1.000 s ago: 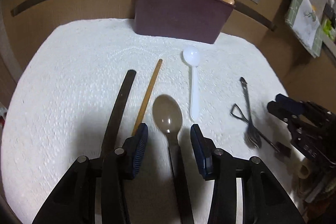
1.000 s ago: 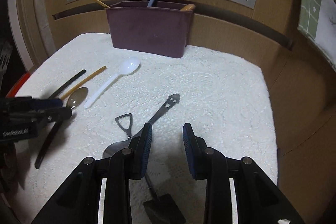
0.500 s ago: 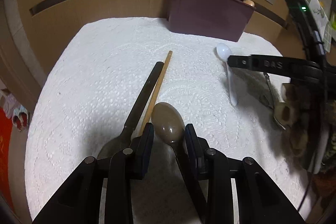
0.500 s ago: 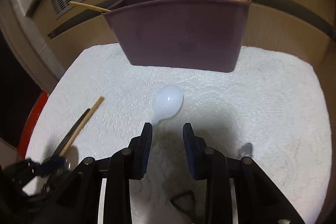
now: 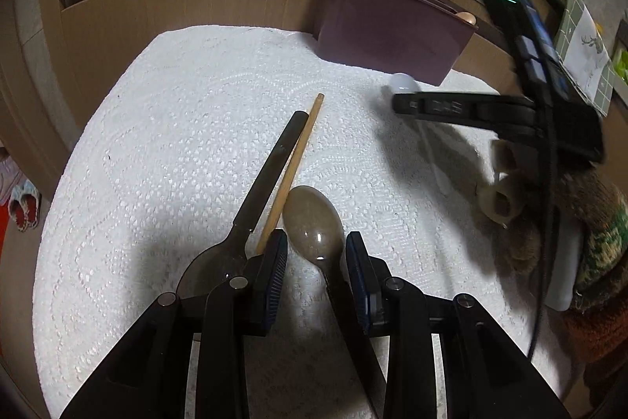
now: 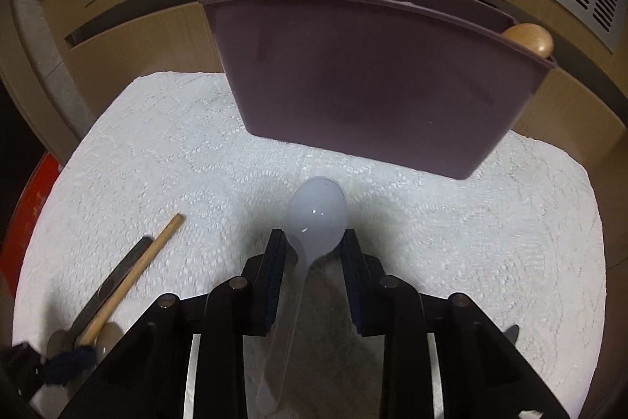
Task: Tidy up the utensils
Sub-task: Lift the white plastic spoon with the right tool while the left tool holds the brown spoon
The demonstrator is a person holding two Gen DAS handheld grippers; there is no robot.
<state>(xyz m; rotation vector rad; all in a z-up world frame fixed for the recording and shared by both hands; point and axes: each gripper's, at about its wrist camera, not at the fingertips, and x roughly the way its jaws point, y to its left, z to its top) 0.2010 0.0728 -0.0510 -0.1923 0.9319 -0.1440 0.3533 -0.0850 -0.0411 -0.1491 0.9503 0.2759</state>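
Your right gripper has swung from the metal utensils over to the white spoon, and its jaws have just been closing, the bowl between the pads, contact unclear. It tilts down toward the bin at upper centre. Your left gripper, also tilted down, has narrowed around the brown spoon at lower centre; small gaps show on both sides. Beside it lie a chopstick and a dark spoon on the white mat.
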